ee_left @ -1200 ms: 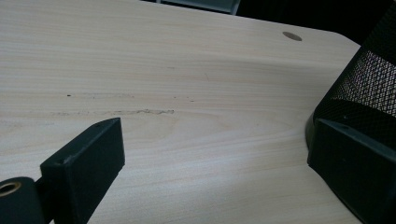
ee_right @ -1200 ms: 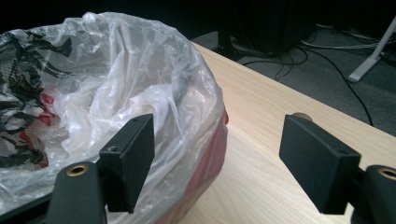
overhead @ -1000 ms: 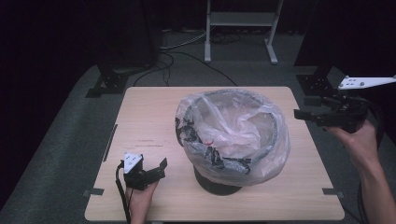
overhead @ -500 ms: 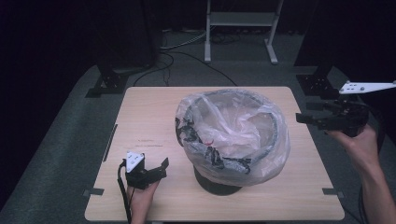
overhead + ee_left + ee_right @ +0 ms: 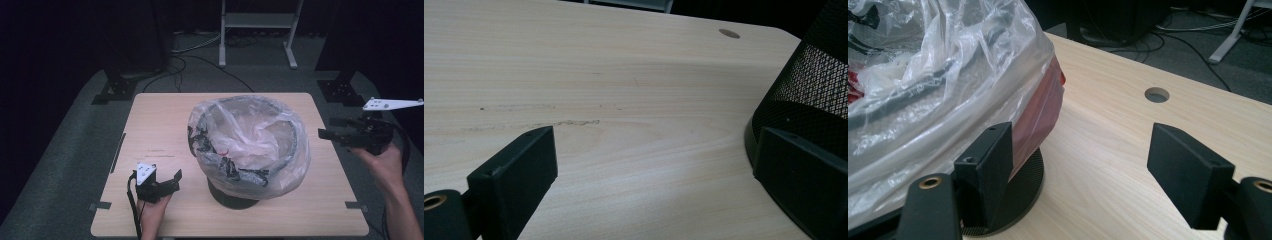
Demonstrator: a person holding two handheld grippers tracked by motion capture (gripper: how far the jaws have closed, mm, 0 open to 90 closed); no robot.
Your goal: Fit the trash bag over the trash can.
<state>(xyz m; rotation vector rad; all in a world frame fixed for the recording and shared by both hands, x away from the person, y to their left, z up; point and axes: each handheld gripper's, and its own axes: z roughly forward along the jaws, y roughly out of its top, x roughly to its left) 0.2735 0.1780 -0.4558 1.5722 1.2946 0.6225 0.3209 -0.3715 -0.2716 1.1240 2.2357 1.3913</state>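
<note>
- Clear plastic bag (image 5: 252, 145) is lining the black mesh bin (image 5: 235, 192), and it is hanging over the rim and down the outside on all sides.
- The bin is standing upright on the wooden table (image 5: 160, 125), a little right of the middle, and the bag is looking crumpled inside it.
- You are holding the left gripper (image 5: 172, 179) low over the table near the front edge, just left of the bin base, and it is pointing toward the bin.
- Its jaws are standing wide apart with nothing between them; in the left gripper view the mesh wall (image 5: 819, 85) is sitting close behind one jaw.
- You are holding the right gripper (image 5: 330, 134) in the air at the right edge of the table, level with the bin rim and near the bag, but it is not touching it.
- Its jaws are also spread apart and are gripping nothing; in the right gripper view the bag (image 5: 948, 80) is bulging just beside one jaw.
- Some red patch (image 5: 1035, 117) is showing through the plastic on that side of the bin.
</note>
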